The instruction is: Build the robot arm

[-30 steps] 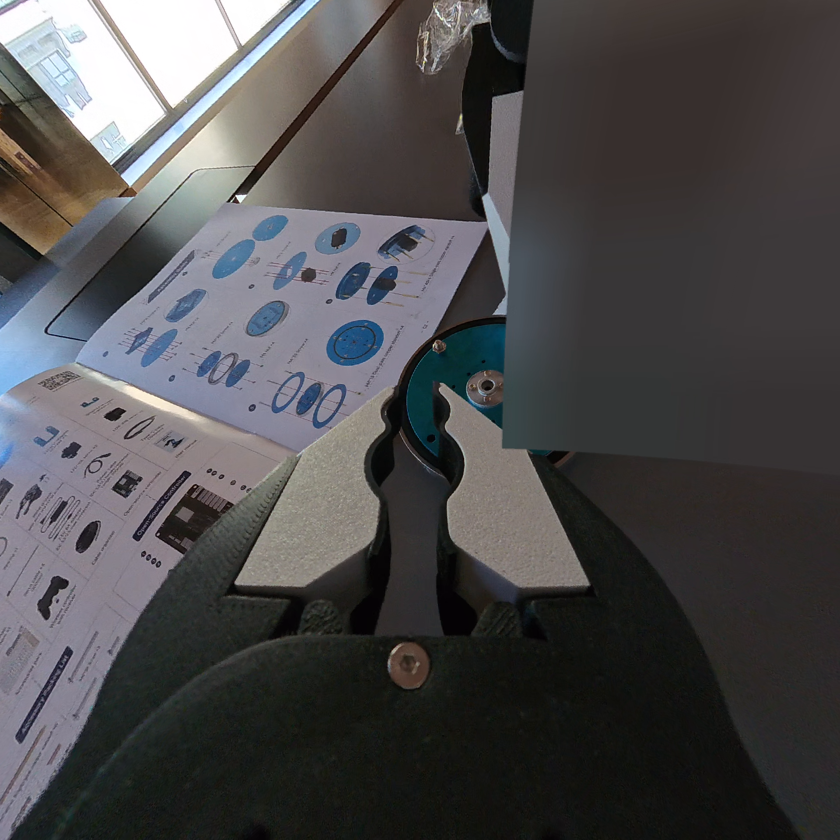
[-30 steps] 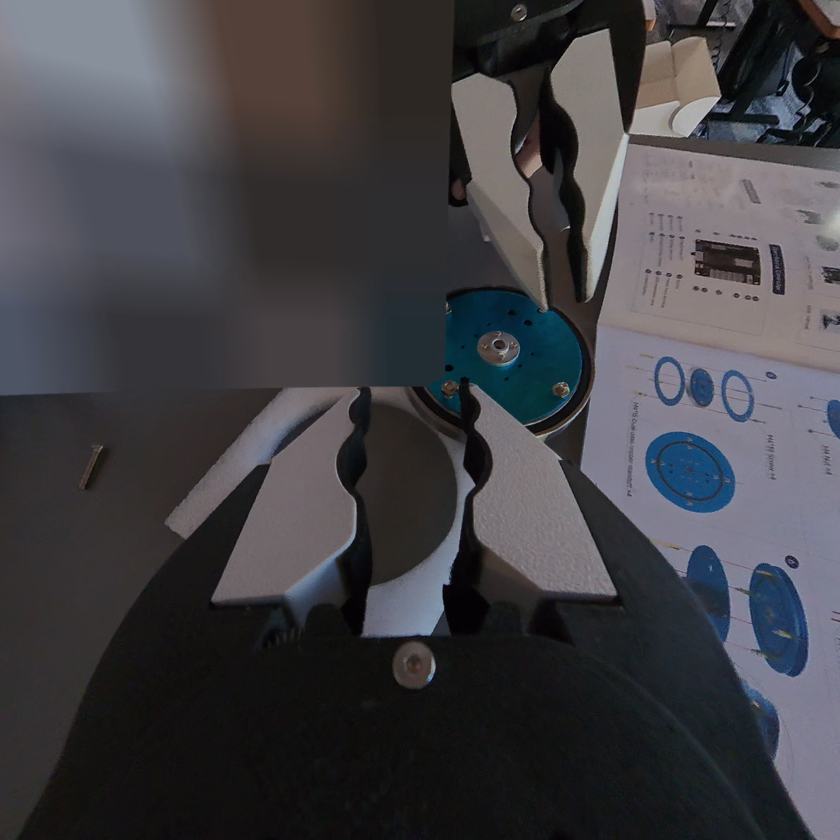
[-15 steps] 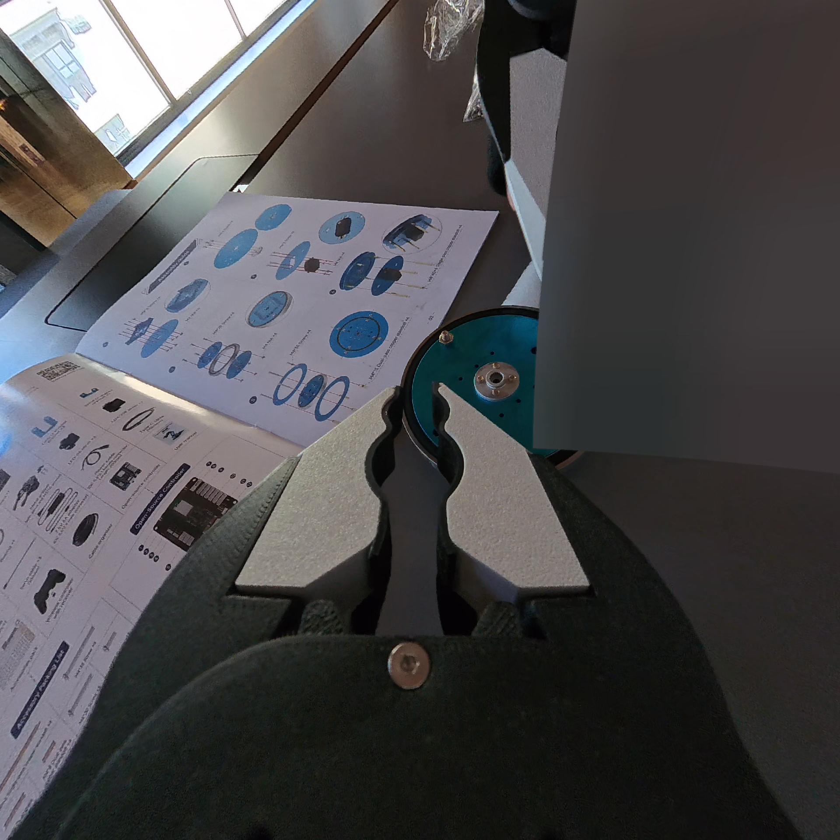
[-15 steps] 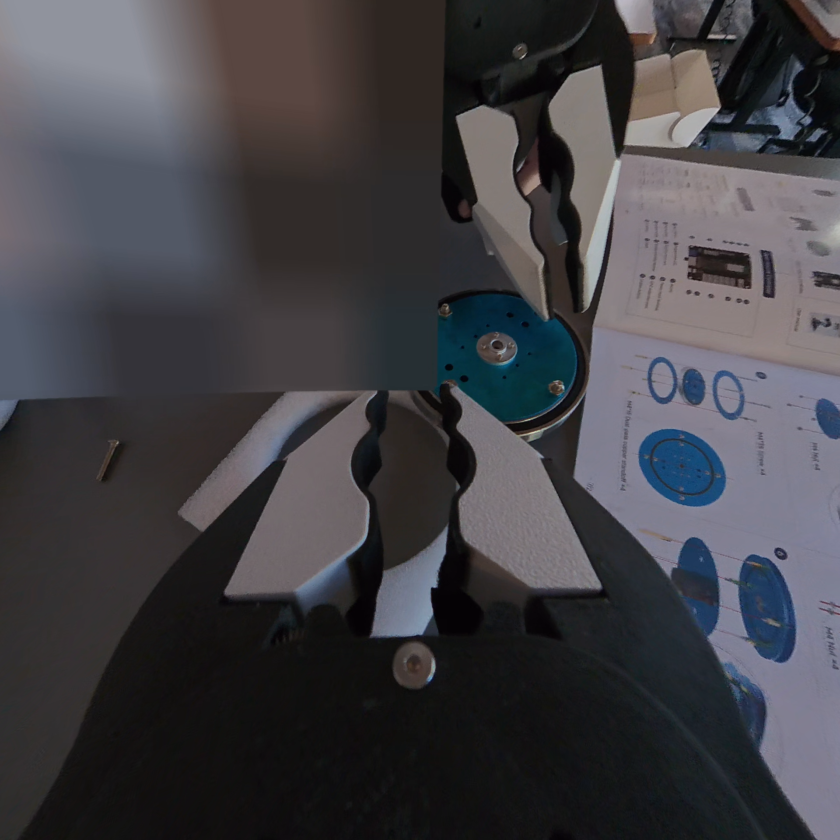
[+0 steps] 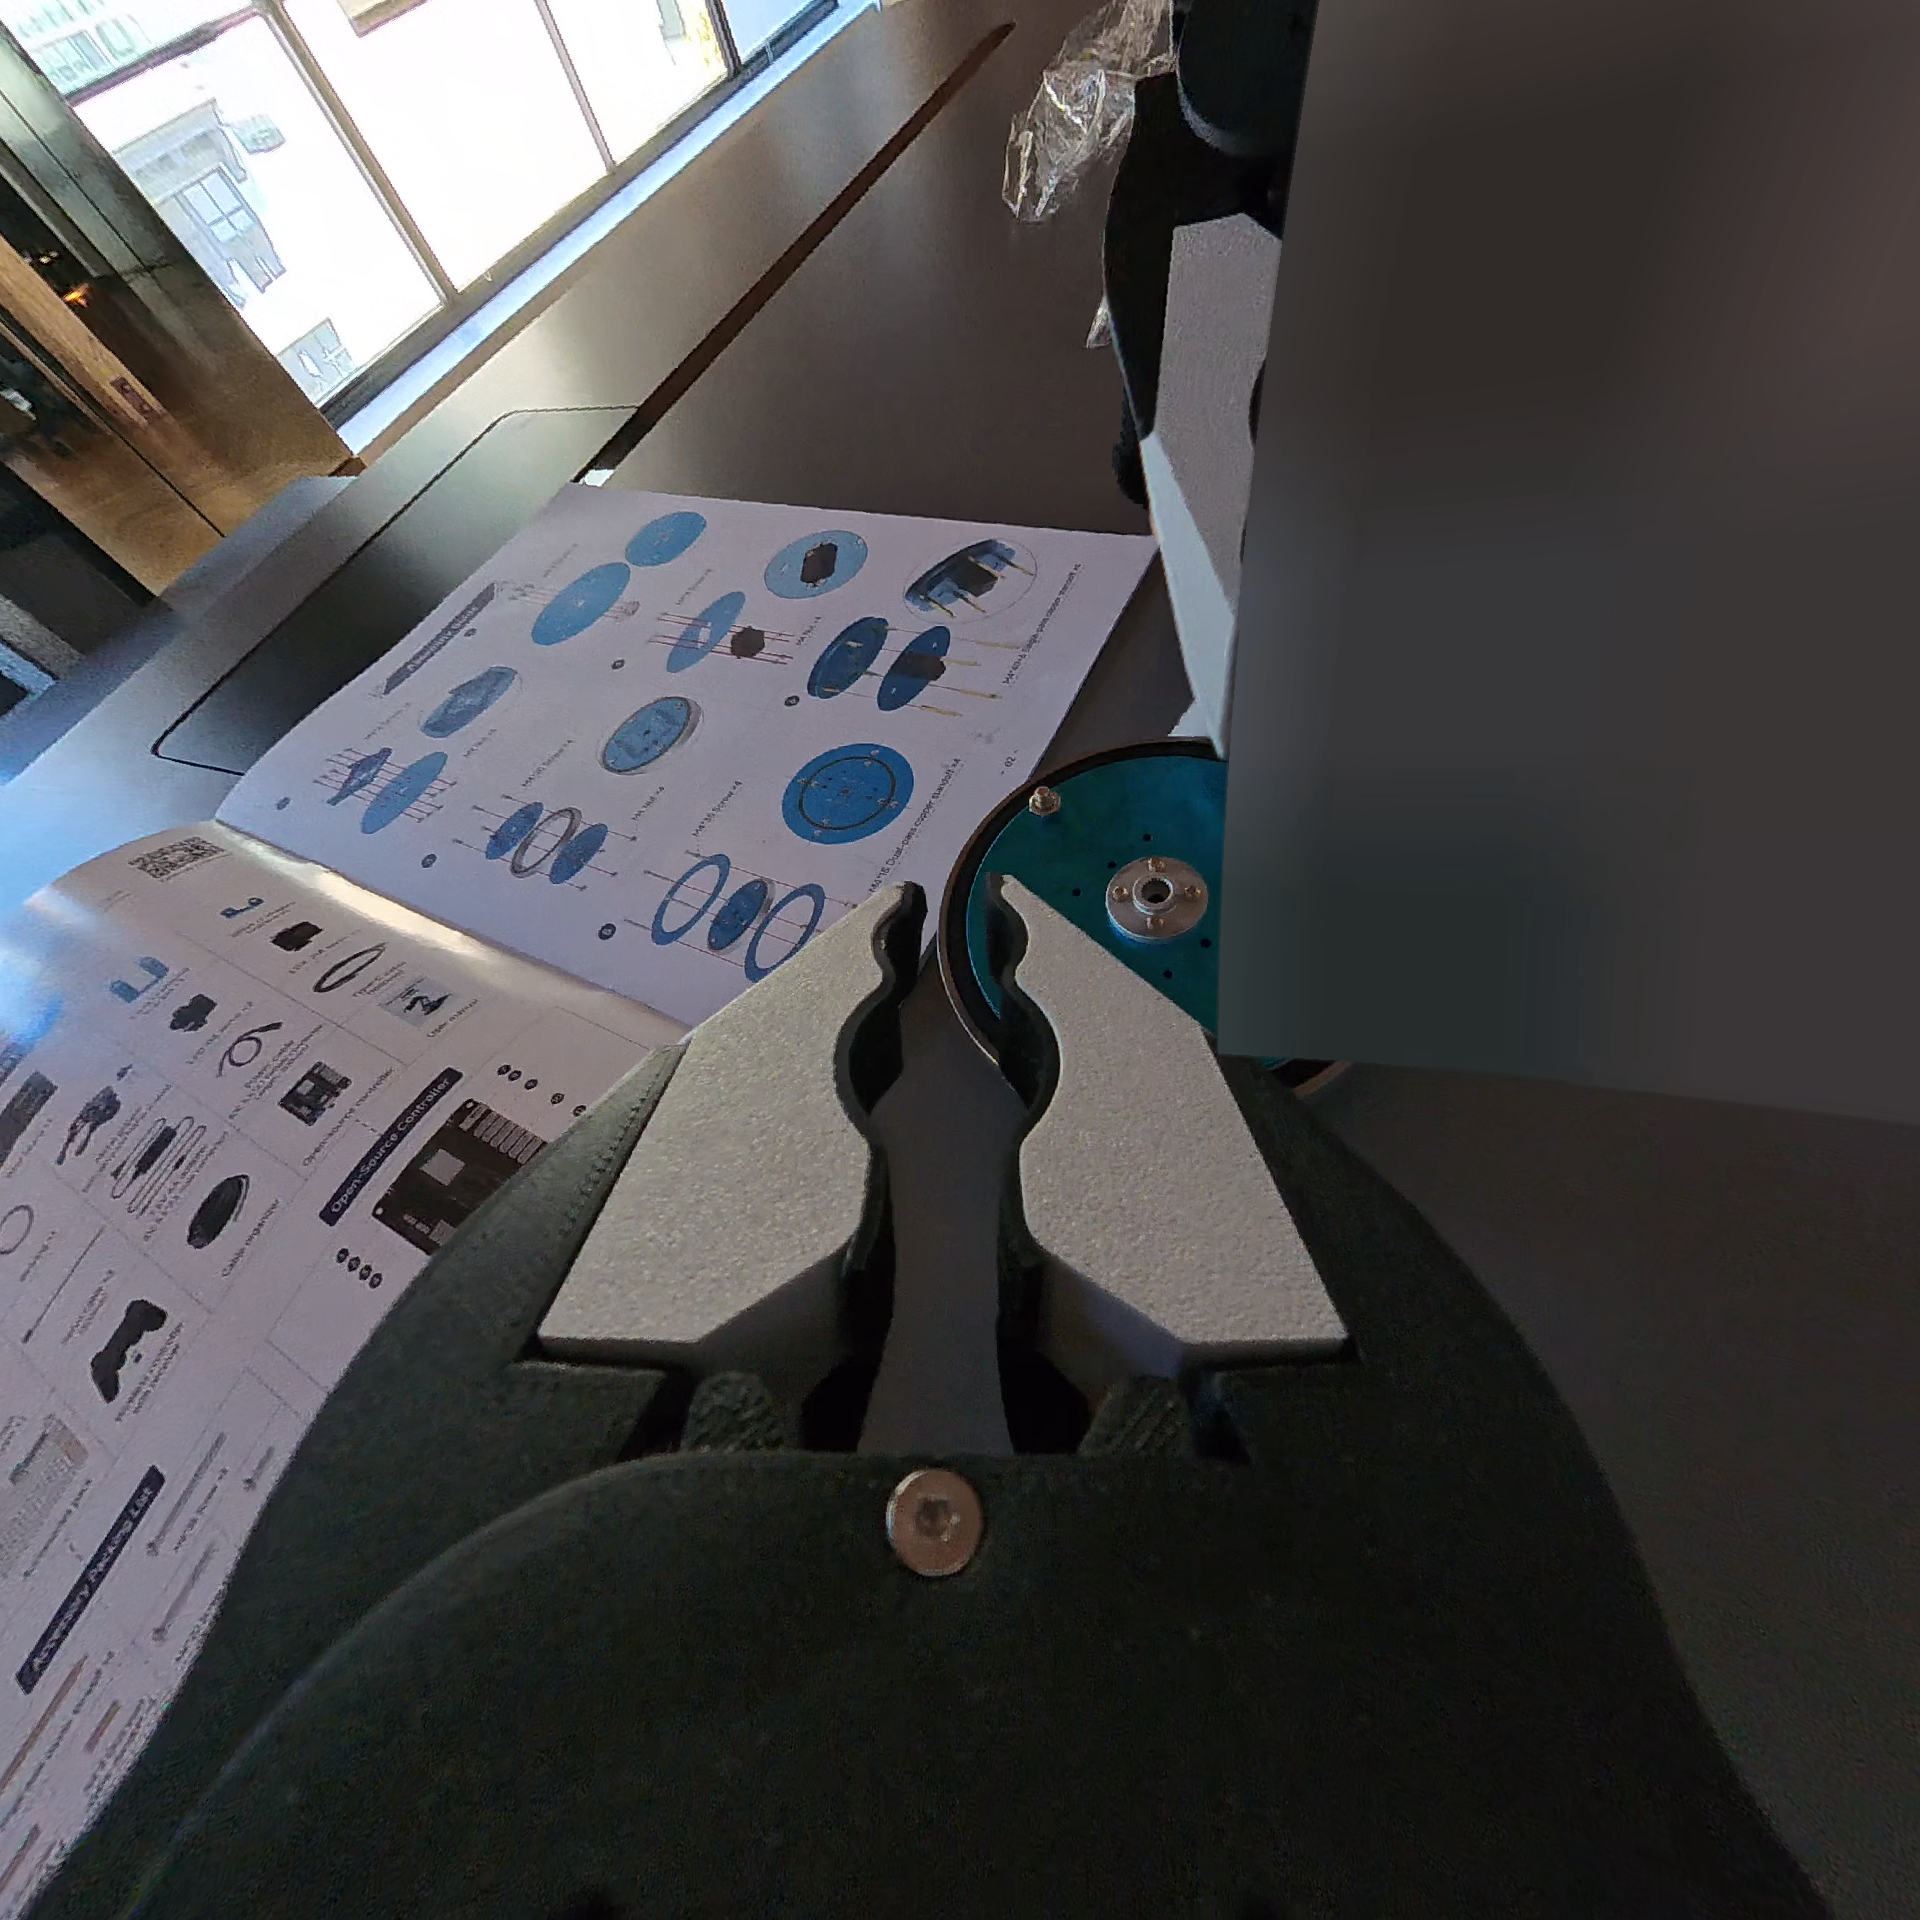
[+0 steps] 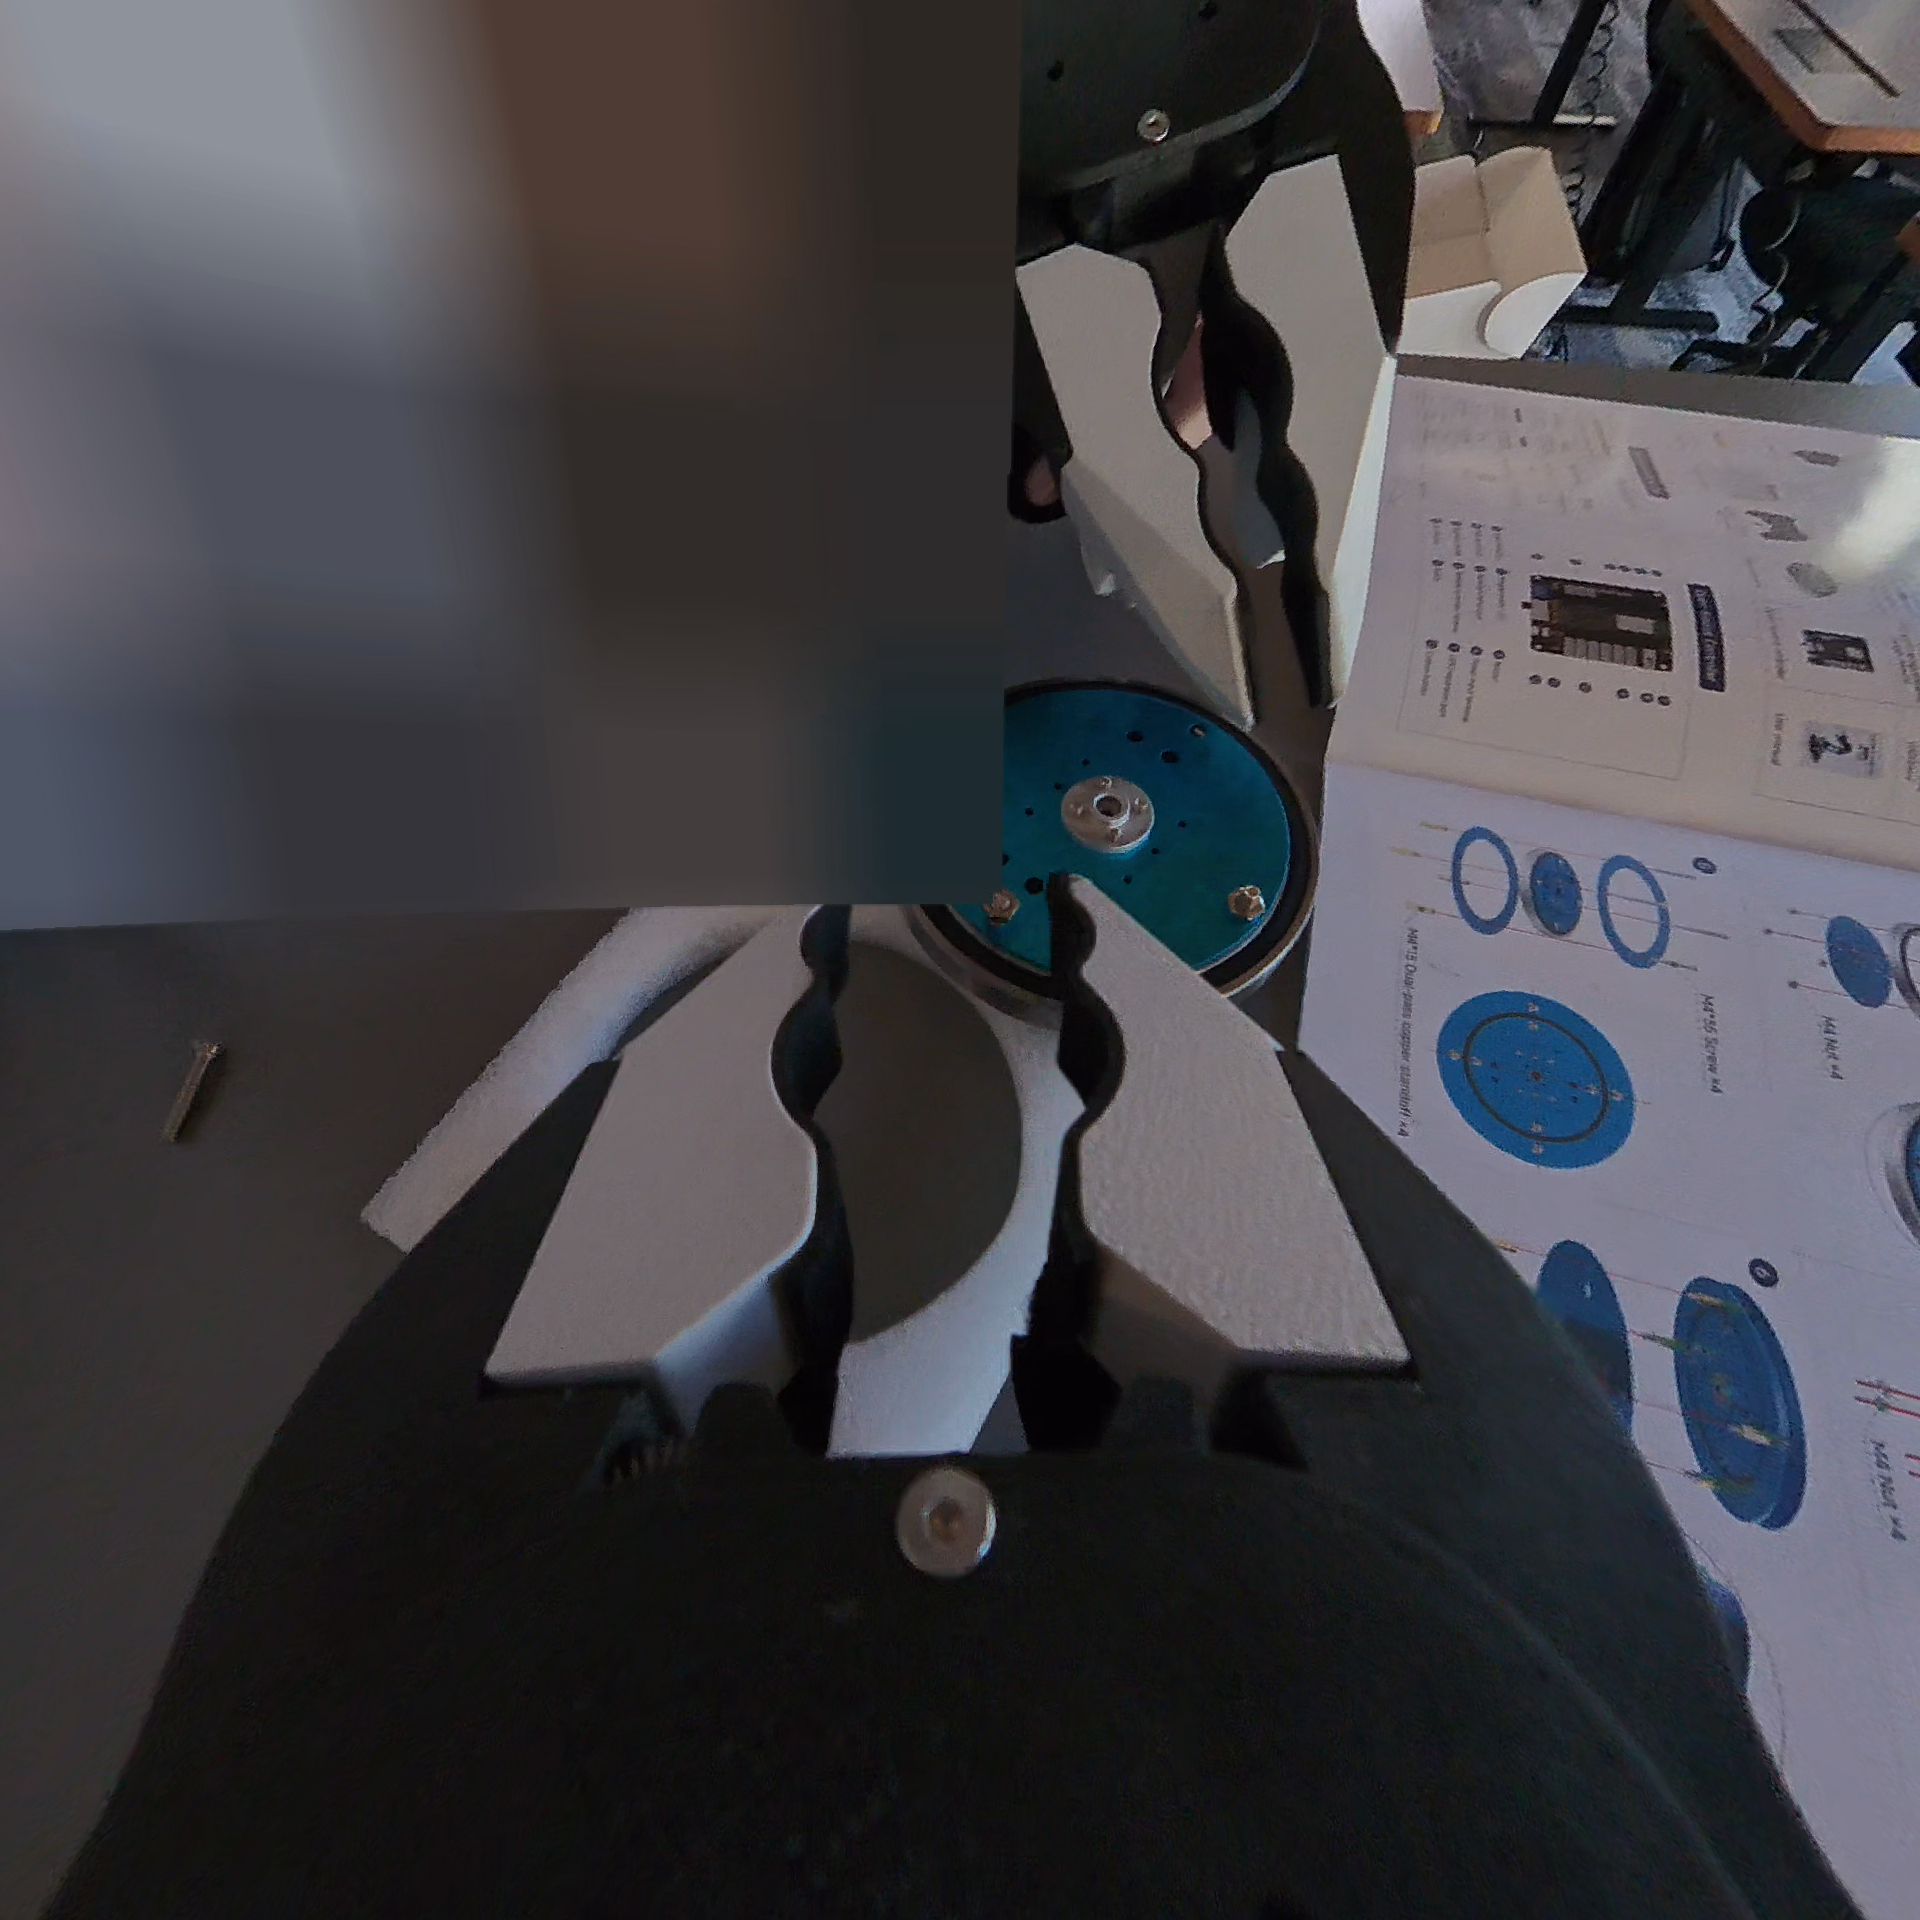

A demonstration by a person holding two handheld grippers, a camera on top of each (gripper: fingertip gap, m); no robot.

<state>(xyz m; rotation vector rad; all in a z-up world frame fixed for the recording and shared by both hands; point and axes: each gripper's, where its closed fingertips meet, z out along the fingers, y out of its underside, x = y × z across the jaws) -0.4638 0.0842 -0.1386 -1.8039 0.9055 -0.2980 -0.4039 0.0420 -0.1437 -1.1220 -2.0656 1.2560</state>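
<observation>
A blue round plate with a silver hub and brass nuts lies in a dark ring on the dark table; it also shows in the left wrist view. My left gripper is narrowly open and empty, its tips over the plate's edge beside the paper sheet. In the right wrist view it hangs over the plate's far edge. My right gripper is open and empty, its tips at the plate's near edge, one by a brass nut. A white foam piece with a round cutout lies under it.
An open printed sheet with blue diagrams lies right of the plate, and shows in the left wrist view. A small screw lies on the table at the left. A crumpled plastic bag and a white box are farther off. Between my right fingertips and the white foam piece there is roughly 9 centimetres.
My right gripper's jaws narrowed half a second ago and have opened wider again. The left gripper has shifted only slightly beside the plate's edge.
</observation>
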